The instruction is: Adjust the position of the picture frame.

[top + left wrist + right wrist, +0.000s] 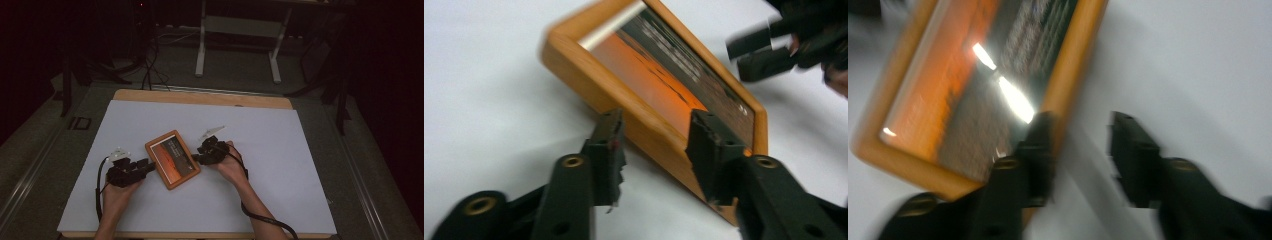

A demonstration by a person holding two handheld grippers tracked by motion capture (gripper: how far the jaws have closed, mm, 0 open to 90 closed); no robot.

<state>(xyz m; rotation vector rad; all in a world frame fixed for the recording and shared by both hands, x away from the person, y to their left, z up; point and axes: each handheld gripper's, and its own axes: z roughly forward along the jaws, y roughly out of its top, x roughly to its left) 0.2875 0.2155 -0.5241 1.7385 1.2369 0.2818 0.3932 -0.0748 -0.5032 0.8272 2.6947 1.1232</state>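
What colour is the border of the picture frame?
Orange-brown wood. The picture frame shows it best in the left gripper view.

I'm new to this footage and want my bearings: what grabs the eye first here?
A wooden picture frame with an orange-and-dark print lies mid-table on the white sheet, the one bright thing in a dim room. The left tool and the right tool close in on it from opposite sides, both open, each straddling a frame edge.

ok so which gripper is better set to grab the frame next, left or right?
Left, probably. The left gripper is open with its jaws straddling the wooden picture frame's edge, ready to close. The right gripper is open too, but one jaw overlaps the frame while its gap sits over the bare table.
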